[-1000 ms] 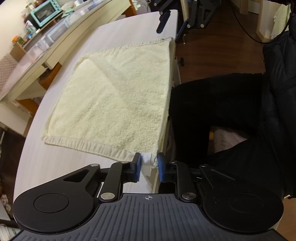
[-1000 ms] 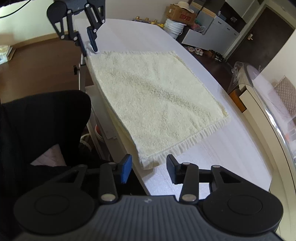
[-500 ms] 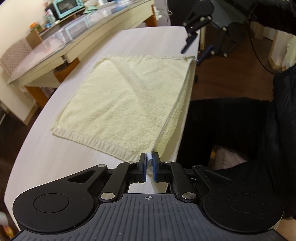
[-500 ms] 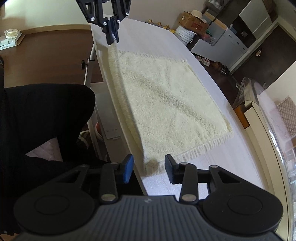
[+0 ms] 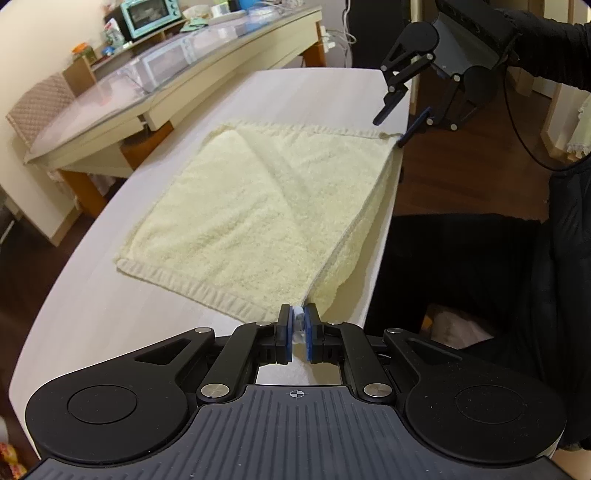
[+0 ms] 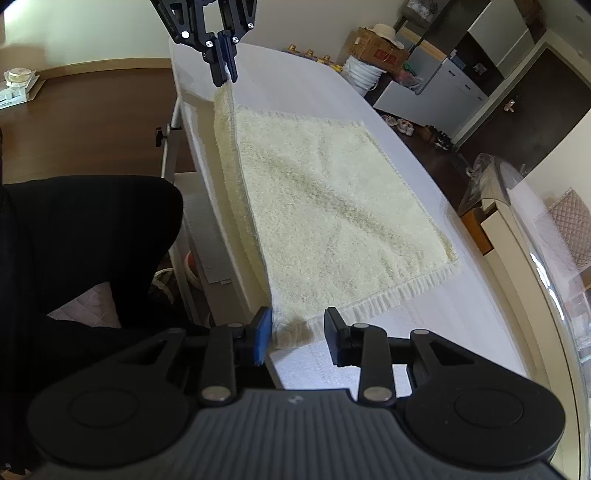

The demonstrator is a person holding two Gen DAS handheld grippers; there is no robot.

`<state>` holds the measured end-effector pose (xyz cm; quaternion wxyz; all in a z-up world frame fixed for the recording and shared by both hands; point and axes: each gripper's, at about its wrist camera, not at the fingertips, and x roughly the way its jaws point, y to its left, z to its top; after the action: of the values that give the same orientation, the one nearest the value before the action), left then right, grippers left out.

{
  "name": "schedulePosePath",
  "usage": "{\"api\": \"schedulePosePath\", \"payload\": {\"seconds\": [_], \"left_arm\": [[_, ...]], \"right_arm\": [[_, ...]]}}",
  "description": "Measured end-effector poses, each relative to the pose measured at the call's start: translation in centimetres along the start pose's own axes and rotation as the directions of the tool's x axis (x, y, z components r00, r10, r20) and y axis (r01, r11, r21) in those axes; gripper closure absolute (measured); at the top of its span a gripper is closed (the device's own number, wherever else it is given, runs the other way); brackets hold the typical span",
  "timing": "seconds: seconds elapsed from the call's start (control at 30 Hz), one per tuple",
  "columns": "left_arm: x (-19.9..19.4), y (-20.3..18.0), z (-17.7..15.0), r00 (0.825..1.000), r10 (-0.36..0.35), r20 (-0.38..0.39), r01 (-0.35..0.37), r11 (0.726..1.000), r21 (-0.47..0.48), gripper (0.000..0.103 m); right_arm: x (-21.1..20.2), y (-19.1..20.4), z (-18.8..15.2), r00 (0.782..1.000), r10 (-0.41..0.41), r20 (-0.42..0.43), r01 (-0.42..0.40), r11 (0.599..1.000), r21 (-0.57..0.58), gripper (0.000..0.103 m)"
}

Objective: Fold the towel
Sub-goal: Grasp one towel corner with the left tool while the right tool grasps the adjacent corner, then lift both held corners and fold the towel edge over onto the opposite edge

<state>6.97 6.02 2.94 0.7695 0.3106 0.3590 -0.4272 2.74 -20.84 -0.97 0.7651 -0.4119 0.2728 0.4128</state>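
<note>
A pale yellow towel (image 5: pixel 258 206) lies flat on the white table (image 5: pixel 110 295), along its near edge; it also shows in the right wrist view (image 6: pixel 332 214). My left gripper (image 5: pixel 299 325) is shut on one near corner of the towel and holds it slightly lifted; it also shows far off in the right wrist view (image 6: pixel 224 75). My right gripper (image 6: pixel 297 336) is open with the other near corner of the towel between its fingers; it also shows in the left wrist view (image 5: pixel 391 123), open at the far corner.
A person in black (image 5: pixel 498 277) sits at the table's near edge. A long side counter (image 5: pixel 155 85) with a mint toaster oven (image 5: pixel 147 16) stands beyond the table. Boxes and a white cabinet (image 6: pixel 436 85) stand past the table's far end.
My left gripper has closed on the towel corner and lifted it, raising that edge. My right gripper has moved in, so the other corner now lies between its open fingers.
</note>
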Motion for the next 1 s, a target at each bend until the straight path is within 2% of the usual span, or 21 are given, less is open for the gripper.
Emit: {"api": "schedulePosePath", "payload": {"seconds": [0.03,0.1,0.2,0.43,0.63,0.83,0.9,1.0], "left_arm": [[0.0,0.0,0.0,1.0,0.002,-0.001,-0.002,1.0,-0.002,0.096],[0.0,0.1,0.1,1.0,0.005,-0.002,-0.005,1.0,-0.003,0.096],[0.0,0.1,0.0,1.0,0.008,-0.009,-0.008,1.0,-0.008,0.096],[0.0,-1.0,-0.2,1.0,0.002,-0.025,-0.002,1.0,0.003,0.096],[-0.7,-3.0,-0.7,1.0,-0.015,-0.022,0.015,1.0,0.012,0.096],[0.0,-3.1,-1.1,1.0,-0.009,-0.021,0.009,1.0,-0.009,0.096],[0.0,-3.1,-1.0,1.0,-0.008,-0.017,0.008,1.0,-0.008,0.096],[0.1,-2.8,-0.9,1.0,-0.01,-0.015,0.01,1.0,-0.009,0.096]], "right_arm": [[0.1,0.2,0.0,1.0,-0.004,0.0,0.004,1.0,-0.013,0.072],[0.2,0.9,0.1,1.0,-0.02,0.001,0.02,0.998,-0.052,0.08],[0.4,1.6,0.2,0.999,-0.045,0.002,0.045,0.995,-0.091,0.085],[0.0,2.6,0.0,0.997,-0.078,0.011,0.079,0.989,-0.126,0.088],[-1.8,2.6,-0.1,0.999,-0.045,0.021,0.046,0.995,-0.091,0.088],[-0.8,3.5,-0.6,0.998,-0.06,-0.003,0.059,0.989,-0.139,0.087],[-0.4,4.3,-0.7,0.996,-0.084,-0.005,0.082,0.98,-0.18,0.077],[0.2,5.2,-1.0,0.992,-0.127,-0.014,0.12,0.966,-0.229,0.073]]}}
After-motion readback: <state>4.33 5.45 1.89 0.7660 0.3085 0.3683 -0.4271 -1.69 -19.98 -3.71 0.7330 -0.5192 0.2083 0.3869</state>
